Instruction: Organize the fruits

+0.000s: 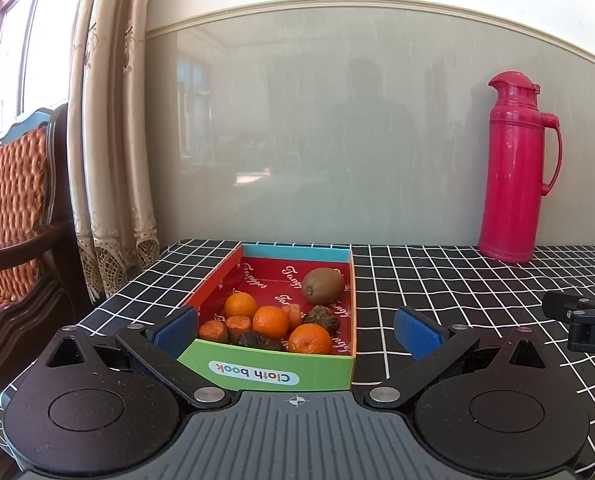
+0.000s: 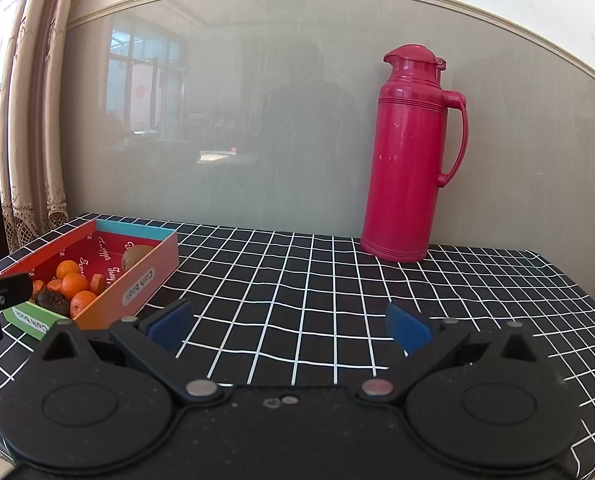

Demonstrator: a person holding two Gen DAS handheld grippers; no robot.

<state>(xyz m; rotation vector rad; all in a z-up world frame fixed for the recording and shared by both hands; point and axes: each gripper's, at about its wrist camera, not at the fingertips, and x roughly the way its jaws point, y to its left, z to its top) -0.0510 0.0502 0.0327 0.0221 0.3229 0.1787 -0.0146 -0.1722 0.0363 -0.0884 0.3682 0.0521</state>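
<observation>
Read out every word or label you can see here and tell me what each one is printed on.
"Cloth book": white label, upside down, on the green end wall of the box.
"Cloth book": second label on the box's orange side wall.
Repeated white script on the red lining: too stylised to read reliably.
"D": cut-off letter on the right gripper.
The red thermos has none.

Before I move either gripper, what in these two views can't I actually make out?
- Dark fruit in the box: type unclear; the oranges hide part of it in the left wrist view.
- Kiwi: half hidden behind the box wall in the right wrist view.
- Right gripper: cut off by the left view's edge.
- Thermos: contents unseen, lid shut.
</observation>
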